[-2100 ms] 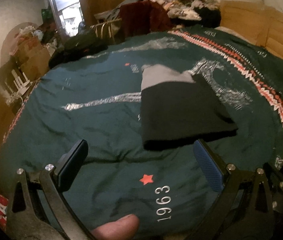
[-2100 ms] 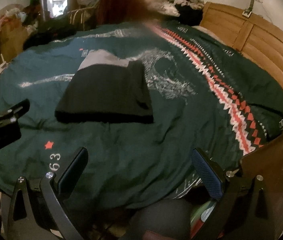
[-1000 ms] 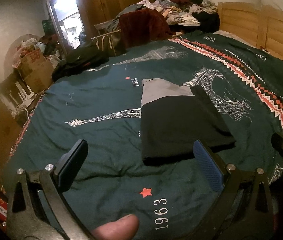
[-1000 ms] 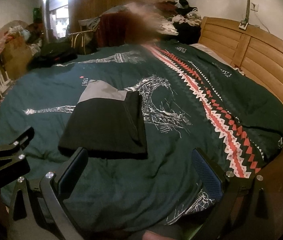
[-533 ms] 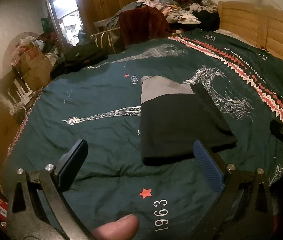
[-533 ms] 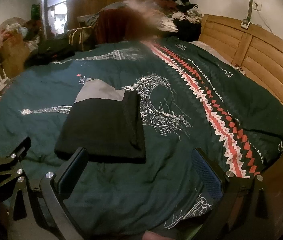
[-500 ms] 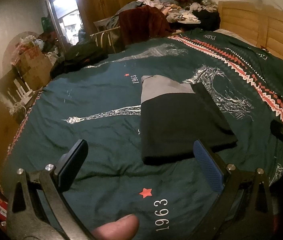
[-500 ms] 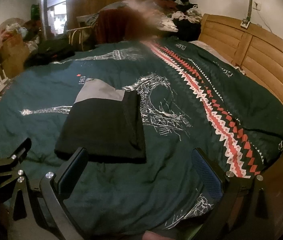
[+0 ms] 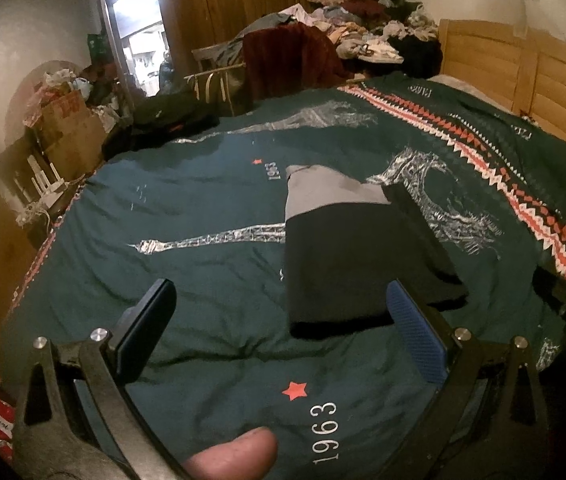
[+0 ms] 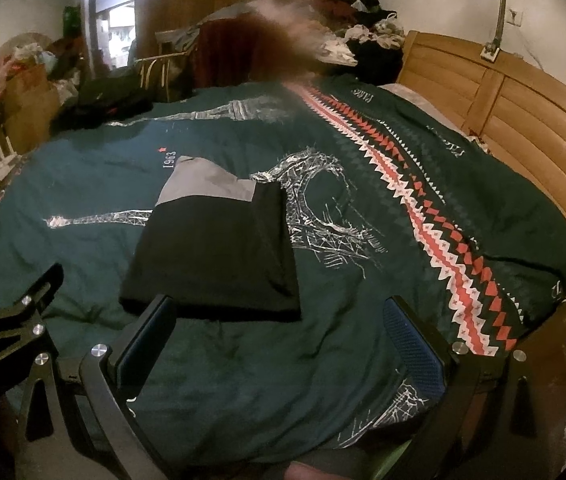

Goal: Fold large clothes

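A black garment with a grey end (image 9: pixel 359 248) lies folded into a flat rectangle on the dark green bedspread (image 9: pixel 187 208). It also shows in the right wrist view (image 10: pixel 219 248). My left gripper (image 9: pixel 283 328) is open and empty, held above the bed just short of the garment's near edge. My right gripper (image 10: pixel 279 344) is open and empty, above the bed near the garment's near right corner. Neither gripper touches the cloth.
A wooden headboard (image 10: pixel 523 120) runs along the right. A heap of clothes (image 9: pixel 363 40) and a chair (image 9: pixel 219 80) stand beyond the far edge. A dark garment (image 9: pixel 167 120) lies at the far left corner. Boxes (image 9: pixel 63 120) line the left wall.
Both grippers have lifted and drawn back slightly from the bed, so more of the room shows. The folded garment has not moved. Both grippers stay open.
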A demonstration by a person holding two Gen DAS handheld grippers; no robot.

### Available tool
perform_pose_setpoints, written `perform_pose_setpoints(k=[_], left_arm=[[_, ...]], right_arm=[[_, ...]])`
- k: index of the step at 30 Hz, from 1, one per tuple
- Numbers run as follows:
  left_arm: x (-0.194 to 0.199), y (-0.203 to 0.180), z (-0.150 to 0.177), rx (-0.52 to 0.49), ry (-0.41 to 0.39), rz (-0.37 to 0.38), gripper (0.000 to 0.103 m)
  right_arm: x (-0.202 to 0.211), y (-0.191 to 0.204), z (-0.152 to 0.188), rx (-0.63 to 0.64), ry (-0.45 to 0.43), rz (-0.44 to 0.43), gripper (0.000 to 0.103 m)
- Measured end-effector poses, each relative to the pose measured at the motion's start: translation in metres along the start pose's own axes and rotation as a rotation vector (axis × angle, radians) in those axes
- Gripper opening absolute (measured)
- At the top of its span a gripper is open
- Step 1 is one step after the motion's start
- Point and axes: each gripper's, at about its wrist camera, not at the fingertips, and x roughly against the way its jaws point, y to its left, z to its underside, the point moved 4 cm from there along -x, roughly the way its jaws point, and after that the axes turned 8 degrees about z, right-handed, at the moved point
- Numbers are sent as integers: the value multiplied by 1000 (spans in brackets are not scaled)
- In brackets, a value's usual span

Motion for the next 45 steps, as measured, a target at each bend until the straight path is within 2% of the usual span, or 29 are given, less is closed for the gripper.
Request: perform_pose_setpoints(k=[4,11,45], left_arm=[[8,-2,-11,-1,-31,1,103],[10,-1,-19,-7,-32,-28,103],[23,23,-19,85,-36,16,103]], right_arm=[[7,-1,-4,-1,-10,2,103],[20,-3,-17,-5,-45,7,103],[42,22,-23,57,-76,12,103]])
